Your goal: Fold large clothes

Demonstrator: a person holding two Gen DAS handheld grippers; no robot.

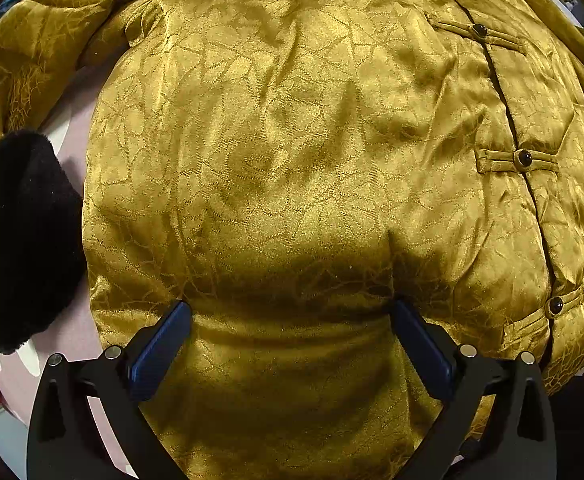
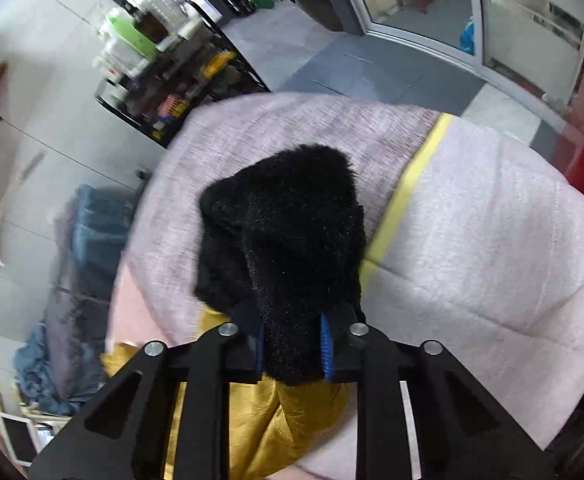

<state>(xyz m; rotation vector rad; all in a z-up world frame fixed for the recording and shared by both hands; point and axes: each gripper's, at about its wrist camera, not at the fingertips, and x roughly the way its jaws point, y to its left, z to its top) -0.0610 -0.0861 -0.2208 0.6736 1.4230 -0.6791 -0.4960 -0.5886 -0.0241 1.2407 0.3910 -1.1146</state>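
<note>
Pink quilted cover (image 2: 472, 240) with a yellow stripe (image 2: 408, 196) tops the work surface; grey floor tiles, cluttered black shelving (image 2: 172, 80) and glass doors lie behind. Gold jacket (image 1: 292, 140) lies spread, front up, under the left gripper (image 1: 292, 344), jaws wide, pressing down on it. Right gripper (image 2: 292, 344) is clamped on the black fur cuff (image 2: 292, 240).

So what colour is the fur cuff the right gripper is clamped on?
Black; the fur cuff shows best in the right wrist view, pinched in the right gripper.
</note>
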